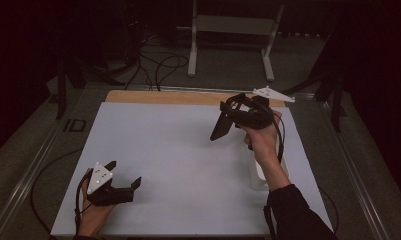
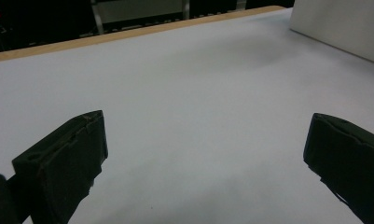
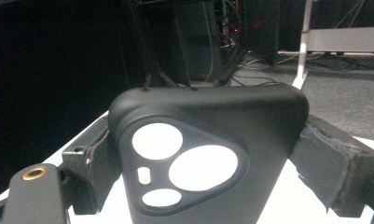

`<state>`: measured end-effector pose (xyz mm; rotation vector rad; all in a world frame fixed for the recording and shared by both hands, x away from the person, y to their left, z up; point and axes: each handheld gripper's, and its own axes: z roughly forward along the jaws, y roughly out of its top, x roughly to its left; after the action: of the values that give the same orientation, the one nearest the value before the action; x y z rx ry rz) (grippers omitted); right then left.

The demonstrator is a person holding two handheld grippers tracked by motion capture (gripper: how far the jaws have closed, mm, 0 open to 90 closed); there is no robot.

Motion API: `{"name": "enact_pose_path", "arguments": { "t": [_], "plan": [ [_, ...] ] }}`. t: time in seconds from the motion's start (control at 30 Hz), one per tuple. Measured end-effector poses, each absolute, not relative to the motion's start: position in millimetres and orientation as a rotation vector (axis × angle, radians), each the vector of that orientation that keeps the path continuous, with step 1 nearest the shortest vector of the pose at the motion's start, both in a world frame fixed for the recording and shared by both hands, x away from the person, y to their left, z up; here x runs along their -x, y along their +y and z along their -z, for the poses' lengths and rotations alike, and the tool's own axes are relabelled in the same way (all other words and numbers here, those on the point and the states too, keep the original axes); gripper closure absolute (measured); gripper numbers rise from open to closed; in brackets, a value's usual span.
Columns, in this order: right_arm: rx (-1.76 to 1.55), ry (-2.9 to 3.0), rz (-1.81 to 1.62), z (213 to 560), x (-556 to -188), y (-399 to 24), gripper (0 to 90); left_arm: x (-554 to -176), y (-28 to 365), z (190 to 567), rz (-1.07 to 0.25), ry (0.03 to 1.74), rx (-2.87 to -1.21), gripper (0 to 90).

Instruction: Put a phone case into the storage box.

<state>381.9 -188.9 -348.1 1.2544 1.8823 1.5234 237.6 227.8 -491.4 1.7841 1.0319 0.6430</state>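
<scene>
A black phone case (image 3: 208, 154) with round camera cut-outs is clamped between the jaws of my right gripper (image 3: 203, 158). In the high view my right gripper (image 1: 238, 116) holds the case (image 1: 221, 127) in the air above the far right part of the white board (image 1: 188, 165), tilted down to the left. My left gripper (image 1: 124, 176) rests low on the board near its front left corner, jaws wide apart. In the left gripper view nothing lies between the two black fingers (image 2: 63, 163) of my left gripper (image 2: 203, 163).
A white box (image 1: 260, 177) sits on the board under my right forearm; its side shows in the left gripper view as a white box (image 2: 338, 25) at the top right. A wooden edge (image 1: 173, 96) runs along the board's far side. Cables and a white frame (image 1: 233, 30) stand on the floor beyond.
</scene>
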Motion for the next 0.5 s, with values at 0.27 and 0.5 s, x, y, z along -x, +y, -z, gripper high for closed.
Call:
{"name": "enact_pose_path", "arguments": {
  "t": [0.27,0.5],
  "plan": [
    [-1.267,1.852,-1.499,346,-390,-196,14.8,-237,227,491,-0.647,1.031,-1.788,0.1],
    [-1.286,1.83,-1.481,346,-396,-201,14.8,-237,227,491,-0.649,1.03,-1.786,0.1]
  ]
}}
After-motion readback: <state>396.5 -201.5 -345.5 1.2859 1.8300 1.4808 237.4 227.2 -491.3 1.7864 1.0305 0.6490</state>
